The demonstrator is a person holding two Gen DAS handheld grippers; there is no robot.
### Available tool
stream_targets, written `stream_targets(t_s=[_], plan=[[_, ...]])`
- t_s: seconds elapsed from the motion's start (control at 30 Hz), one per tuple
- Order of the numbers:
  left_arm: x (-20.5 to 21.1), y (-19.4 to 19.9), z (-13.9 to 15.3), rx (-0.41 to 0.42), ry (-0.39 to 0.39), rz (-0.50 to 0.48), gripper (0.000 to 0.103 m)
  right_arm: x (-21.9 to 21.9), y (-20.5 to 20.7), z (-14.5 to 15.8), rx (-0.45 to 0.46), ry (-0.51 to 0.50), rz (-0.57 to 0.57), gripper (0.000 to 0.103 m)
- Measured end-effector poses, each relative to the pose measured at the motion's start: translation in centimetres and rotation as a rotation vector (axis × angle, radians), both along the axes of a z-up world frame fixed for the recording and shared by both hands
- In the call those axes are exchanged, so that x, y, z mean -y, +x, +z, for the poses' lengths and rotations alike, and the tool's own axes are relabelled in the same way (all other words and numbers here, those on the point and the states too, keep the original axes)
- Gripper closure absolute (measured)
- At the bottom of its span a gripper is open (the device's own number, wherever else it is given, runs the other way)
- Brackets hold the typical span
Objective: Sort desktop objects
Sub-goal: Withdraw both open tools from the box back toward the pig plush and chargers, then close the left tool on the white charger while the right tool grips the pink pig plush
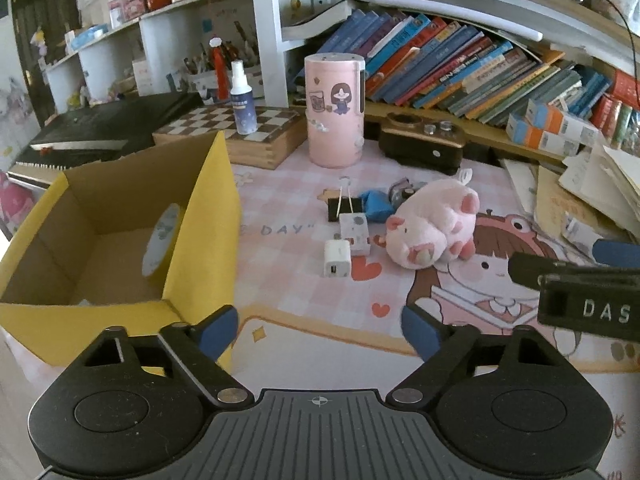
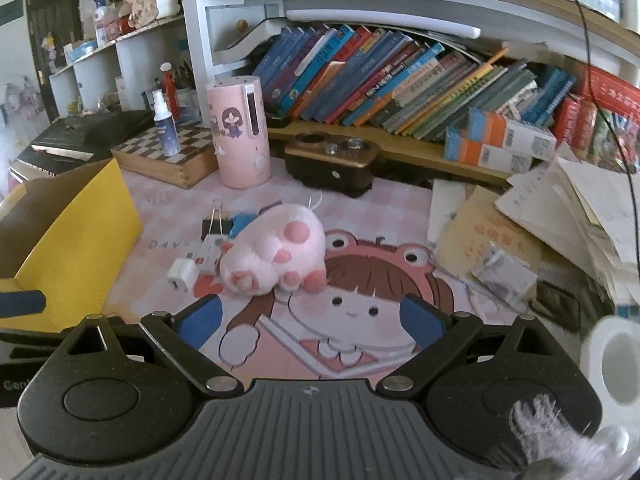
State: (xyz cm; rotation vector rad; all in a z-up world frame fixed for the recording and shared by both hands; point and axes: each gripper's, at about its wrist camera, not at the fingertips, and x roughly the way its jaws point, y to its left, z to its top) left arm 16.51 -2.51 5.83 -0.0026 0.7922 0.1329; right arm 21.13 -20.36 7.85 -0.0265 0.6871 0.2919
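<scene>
A pink plush pig (image 1: 434,228) (image 2: 276,252) lies on the pink desk mat (image 1: 312,344) (image 2: 360,208). Left of it lie a white charger cube (image 1: 337,264) (image 2: 183,273), a white speckled block (image 1: 355,229) (image 2: 207,255), a black binder clip (image 1: 344,204) (image 2: 216,224) and a blue object (image 1: 376,203) (image 2: 242,222). An open yellow cardboard box (image 1: 200,216) (image 2: 76,240) stands at the left with a white round item (image 1: 160,240) inside. My left gripper (image 1: 320,330) is open and empty, beside the box. My right gripper (image 2: 310,316) is open and empty, just short of the pig.
A pink cylinder (image 1: 335,110) (image 2: 239,132), a spray bottle (image 1: 241,98) (image 2: 164,122) on a chessboard box (image 1: 248,132) (image 2: 168,152) and a black device (image 1: 424,142) (image 2: 332,160) stand behind. Leaning books (image 1: 460,68) fill the shelf. Loose papers (image 2: 540,216) pile at the right; a tissue roll (image 2: 612,364) sits near.
</scene>
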Motion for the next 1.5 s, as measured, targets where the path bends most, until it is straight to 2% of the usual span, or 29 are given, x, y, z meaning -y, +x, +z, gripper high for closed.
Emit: stream_targets(t_s=[0.37, 0.47, 0.6, 0.87, 0.97, 1.07, 1.13, 1.17, 1.2, 1.5], plan=[[1.0, 4.3, -1.9, -0.008, 0.009, 0.045, 0.043, 1.0, 4.4, -0.1, 0.001, 0.040, 0.056, 0.006], [0.7, 5.8, -2.9, -0.012, 0.003, 0.064, 0.043, 1.1, 5.5, -0.3, -0.002, 0.053, 0.070, 0.006], [0.9, 7.9, -4.6, -0.028, 0.044, 0.082, 0.044, 1.1, 6.8, -0.8, -0.022, 0.070, 0.075, 0.006], [0.7, 11.0, -7.0, -0.059, 0.027, 0.082, 0.047, 0.9, 9.1, -2.0, -0.078, 0.115, 0.099, 0.006], [0.6, 11.7, -7.7, -0.072, 0.015, 0.077, 0.055, 0.8, 9.8, -2.5, -0.102, 0.131, 0.105, 0.006], [0.6, 12.0, -8.0, -0.067, 0.008, 0.069, 0.060, 0.7, 10.6, -2.9, -0.131, 0.145, 0.105, 0.005], [0.7, 12.0, -7.9, -0.062, 0.000, 0.052, 0.069, 0.7, 11.0, -3.2, -0.147, 0.161, 0.105, 0.005], [0.7, 12.1, -7.9, -0.062, -0.003, 0.045, 0.078, 0.6, 11.3, -3.4, -0.155, 0.168, 0.104, 0.005], [0.8, 12.0, -7.9, -0.065, -0.001, 0.041, 0.079, 0.5, 11.5, -3.6, -0.162, 0.177, 0.102, 0.005], [0.4, 8.7, -5.5, -0.064, -0.020, 0.031, 0.079, -0.6, 13.6, -4.8, -0.204, 0.260, 0.102, 0.005]])
